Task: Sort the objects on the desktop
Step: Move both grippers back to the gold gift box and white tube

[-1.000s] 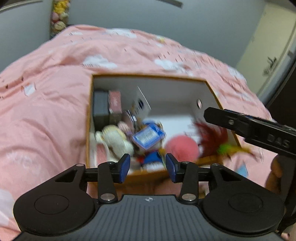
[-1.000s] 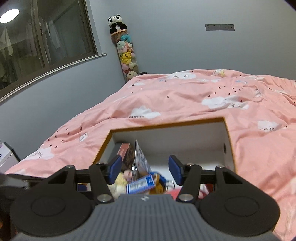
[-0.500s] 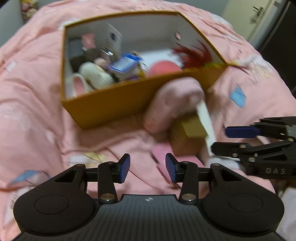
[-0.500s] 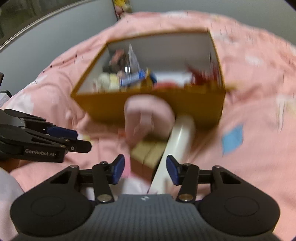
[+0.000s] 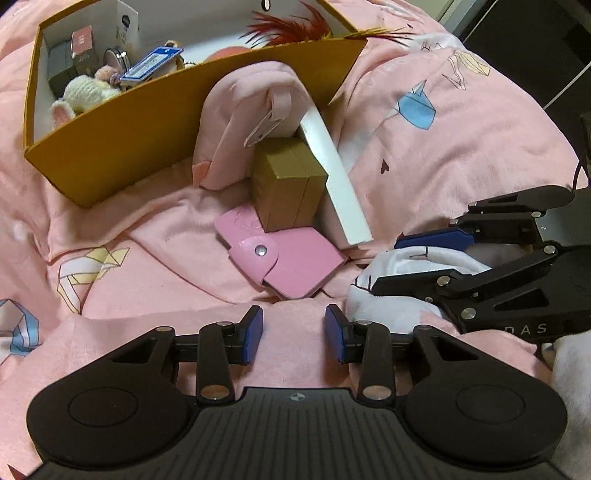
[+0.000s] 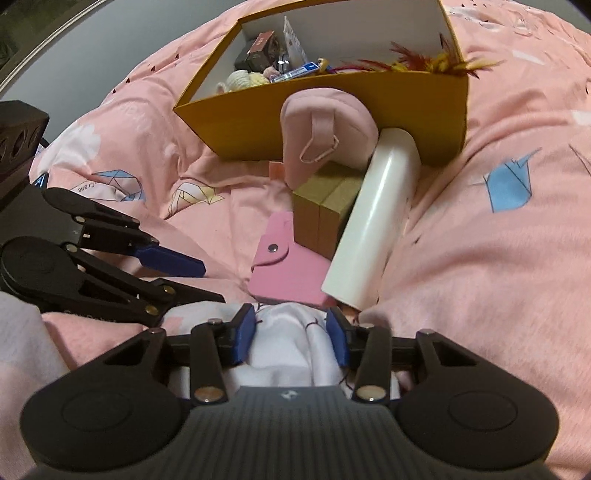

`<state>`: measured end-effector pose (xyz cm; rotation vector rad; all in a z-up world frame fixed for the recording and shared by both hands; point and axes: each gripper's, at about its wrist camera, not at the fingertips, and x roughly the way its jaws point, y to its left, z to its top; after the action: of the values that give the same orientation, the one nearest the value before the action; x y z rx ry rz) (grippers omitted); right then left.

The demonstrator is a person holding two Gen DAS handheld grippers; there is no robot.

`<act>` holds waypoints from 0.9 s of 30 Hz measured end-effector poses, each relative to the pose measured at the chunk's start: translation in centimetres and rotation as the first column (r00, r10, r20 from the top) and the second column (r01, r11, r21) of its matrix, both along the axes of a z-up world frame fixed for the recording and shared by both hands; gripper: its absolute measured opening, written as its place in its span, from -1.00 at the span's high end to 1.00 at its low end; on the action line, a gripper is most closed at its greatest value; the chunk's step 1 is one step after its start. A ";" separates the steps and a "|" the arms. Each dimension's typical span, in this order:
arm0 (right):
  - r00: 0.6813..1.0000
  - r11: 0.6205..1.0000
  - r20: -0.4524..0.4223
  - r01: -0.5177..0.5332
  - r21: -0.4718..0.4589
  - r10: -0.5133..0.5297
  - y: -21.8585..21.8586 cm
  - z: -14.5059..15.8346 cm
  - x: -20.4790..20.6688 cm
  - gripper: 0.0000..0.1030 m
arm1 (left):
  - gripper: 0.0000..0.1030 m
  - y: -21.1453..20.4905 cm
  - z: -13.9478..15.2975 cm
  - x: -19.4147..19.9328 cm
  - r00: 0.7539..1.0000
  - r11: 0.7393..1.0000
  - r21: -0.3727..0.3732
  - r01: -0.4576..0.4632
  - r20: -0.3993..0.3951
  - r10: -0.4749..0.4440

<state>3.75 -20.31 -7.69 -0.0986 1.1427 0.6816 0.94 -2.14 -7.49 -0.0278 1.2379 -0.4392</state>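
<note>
An orange box (image 5: 122,136) (image 6: 406,99) holding sorted items stands on the pink bedspread. Leaning against its front wall are a pink pouch (image 5: 236,122) (image 6: 332,122), a brown box (image 5: 284,188) (image 6: 321,206) and a white tube (image 5: 340,184) (image 6: 373,221). A pink snap wallet (image 5: 291,262) (image 6: 284,273) lies in front of them. My right gripper (image 6: 291,339) (image 5: 386,264) is closing, and its pads pinch a bunched white cloth (image 6: 288,354) (image 5: 399,310). My left gripper (image 5: 294,338) (image 6: 212,282) is also closing, just short of the wallet, with only bedspread under its gap.
Inside the box are a cream plush toy (image 5: 88,94), red feathers (image 5: 288,27), a blue-and-white card (image 5: 151,64) and small dark boxes (image 5: 61,64). A black device (image 6: 18,133) sits at the bed's left edge. The bedspread is soft and rumpled.
Both views have tipped down from the box's inside to the objects in front of it. Both grippers sank toward the bedspread and narrowed. The white cloth has come between the right fingers.
</note>
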 end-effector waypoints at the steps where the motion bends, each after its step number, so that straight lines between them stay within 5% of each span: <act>1: 1.000 1.000 0.000 0.006 0.004 -0.006 -0.1 0.0 0.1 0.11 | 0.18 0.1 0.2 0.1 1.000 1.000 0.002 -0.010 0.014 0.010; 12: 0.988 0.996 0.121 0.089 0.014 -0.090 0.0 1.6 3.8 0.04 | 0.09 1.8 0.8 3.1 0.983 0.988 0.015 -0.154 0.105 0.151; 27: 0.995 0.988 0.084 0.057 -0.144 -0.045 2.1 -2.6 6.3 0.04 | 0.03 -2.1 1.6 7.1 0.980 0.994 -0.052 -0.095 0.171 0.102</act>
<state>10.06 -18.19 -10.28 -0.2191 1.1128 0.5432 8.03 -4.26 -5.94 -0.0863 1.0502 -0.3744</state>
